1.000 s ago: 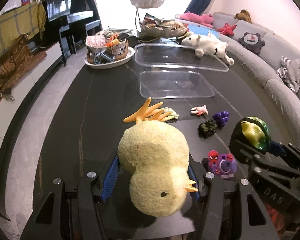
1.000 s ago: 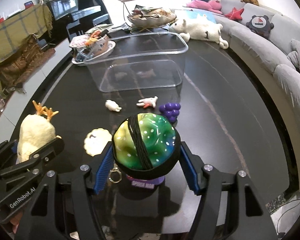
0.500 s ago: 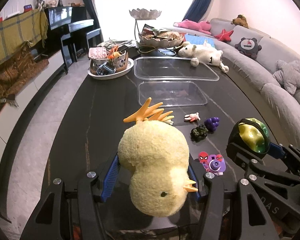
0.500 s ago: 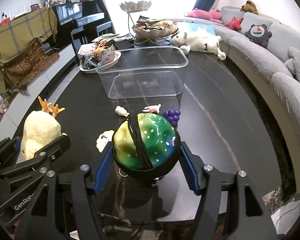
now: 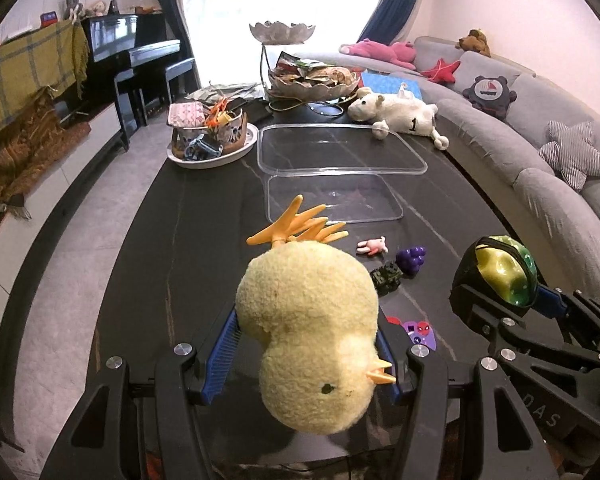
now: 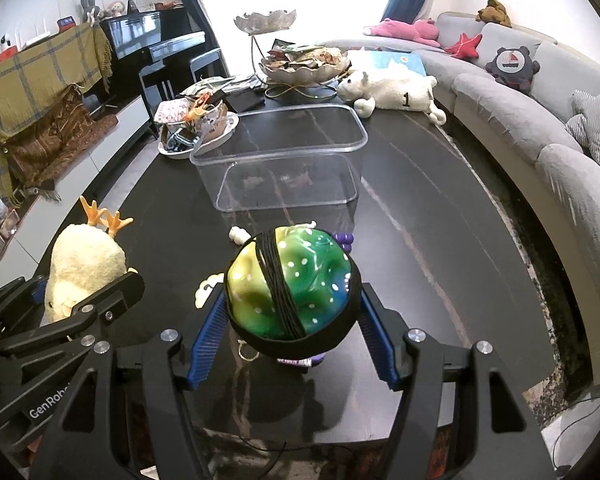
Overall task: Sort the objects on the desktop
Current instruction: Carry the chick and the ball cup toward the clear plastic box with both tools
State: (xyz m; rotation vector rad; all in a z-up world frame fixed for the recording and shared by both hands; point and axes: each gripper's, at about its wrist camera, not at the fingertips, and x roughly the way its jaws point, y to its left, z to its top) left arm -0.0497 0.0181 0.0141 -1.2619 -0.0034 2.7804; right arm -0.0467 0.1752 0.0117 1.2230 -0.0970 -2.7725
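Observation:
My left gripper is shut on a yellow plush chick, held above the near end of the black table. My right gripper is shut on a green-yellow ball wrapped in black bands, also held above the table. The chick shows at the left of the right wrist view, the ball at the right of the left wrist view. A clear plastic bin stands mid-table ahead of both grippers. Small toys lie before it: a pink figure, purple grapes, a dark green vehicle, a Spider-Man toy.
A white plate with a basket of odds and ends sits at the far left. A white plush sheep and a metal tiered bowl are at the far end. A grey sofa curves along the right.
Both grippers have risen and pulled back from the table with their toys held; the bin and small toys look farther away.

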